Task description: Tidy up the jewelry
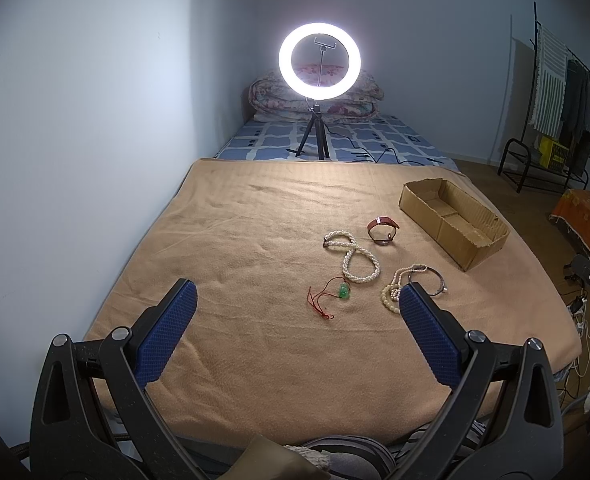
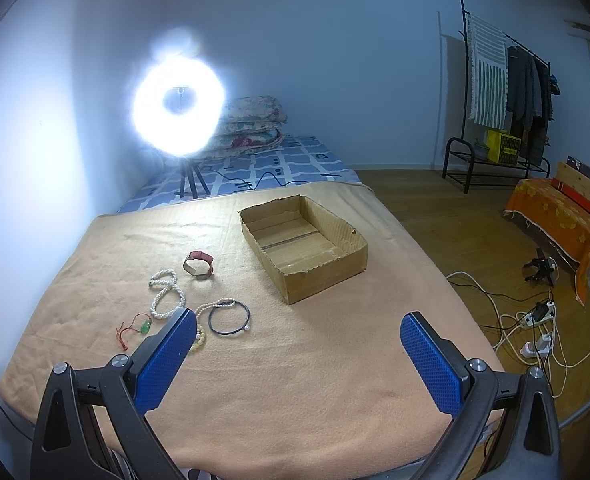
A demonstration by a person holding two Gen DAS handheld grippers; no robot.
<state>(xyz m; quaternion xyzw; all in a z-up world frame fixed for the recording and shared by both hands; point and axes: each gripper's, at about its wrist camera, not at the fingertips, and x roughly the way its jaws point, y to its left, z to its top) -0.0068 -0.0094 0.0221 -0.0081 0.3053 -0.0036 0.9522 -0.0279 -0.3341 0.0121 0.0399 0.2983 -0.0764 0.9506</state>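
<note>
Bed covered by tan blanket [image 2: 295,380]; lit ring light [image 1: 319,59] on tripod at far end, clothes rack [image 2: 507,92] by right wall. Left claw [image 1: 298,295] and right claw [image 2: 298,322] both spread wide, empty, above the blanket's near edge. Jewelry mid-blanket: pearl strand [image 1: 353,256], red watch [image 2: 199,265], green pendant [image 1: 343,291], black bangle [image 2: 229,317]. Cardboard box [image 2: 355,258] toward right edge. Right view alone shows floor cables [image 2: 535,332].

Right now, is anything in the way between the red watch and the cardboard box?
Nothing visible. The red watch sits on the tan blanket, apart from the cardboard box, with only bare blanket between them. The box is open on top and looks empty. The pearl necklace lies on the watch's other side.
</note>
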